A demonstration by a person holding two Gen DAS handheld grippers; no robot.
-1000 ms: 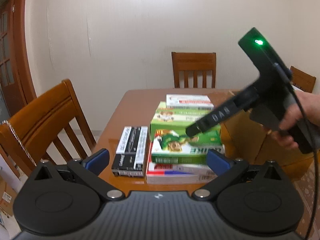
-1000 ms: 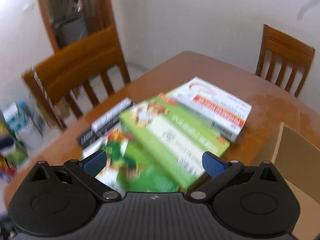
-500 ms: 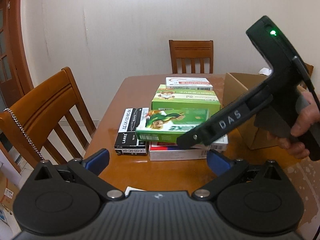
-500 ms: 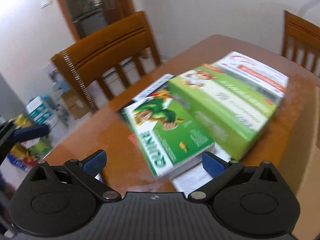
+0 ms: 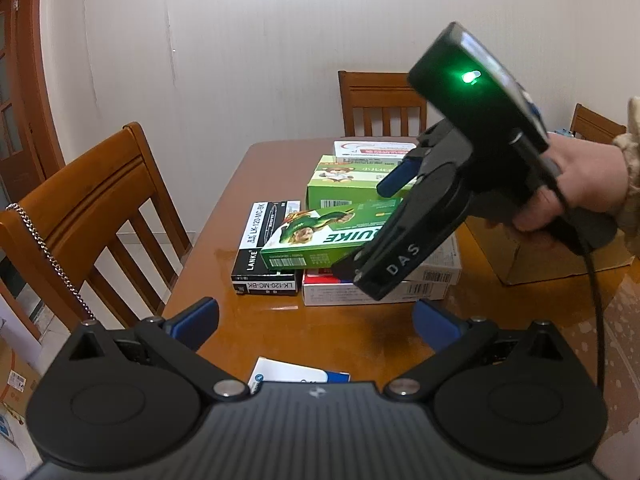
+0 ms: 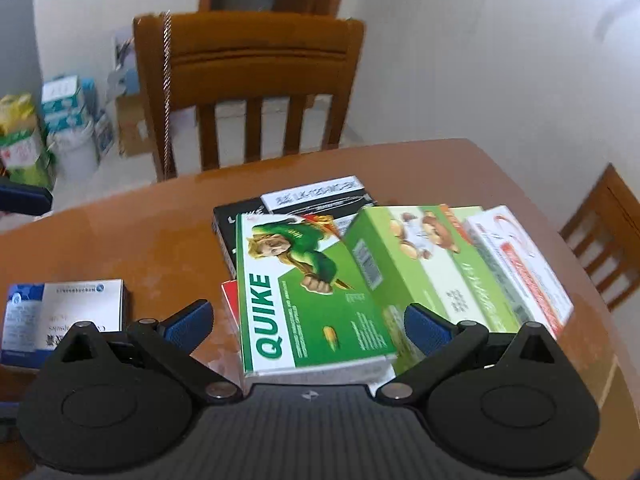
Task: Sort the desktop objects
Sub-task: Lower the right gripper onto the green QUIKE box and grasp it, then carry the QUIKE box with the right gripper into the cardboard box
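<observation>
The green QUIKE box [image 6: 312, 292] is the landmark: it lies flat on top of a red-and-white box [image 5: 340, 292], with its printed face up. Against its far left side lies a black LANKE box [image 5: 266, 250], flat on the wooden surface [image 5: 224, 240]. Behind it stands a taller green box with a bear picture [image 5: 348, 184], and beyond that a white box with red print [image 5: 374, 148]. To its right, an open cardboard carton [image 5: 560, 256] sits on the surface. In front of it, close to the camera, a small blue-and-white box [image 6: 64, 316] lies apart from the pile.

The right gripper [image 6: 308, 320], held by a hand [image 5: 580, 184], hangs just above the QUIKE box with its jaws spread wide to either side of the box, gripping nothing. The left gripper [image 5: 316, 322] hovers in front of the QUIKE box over bare surface, its jaws likewise wide apart and empty.
</observation>
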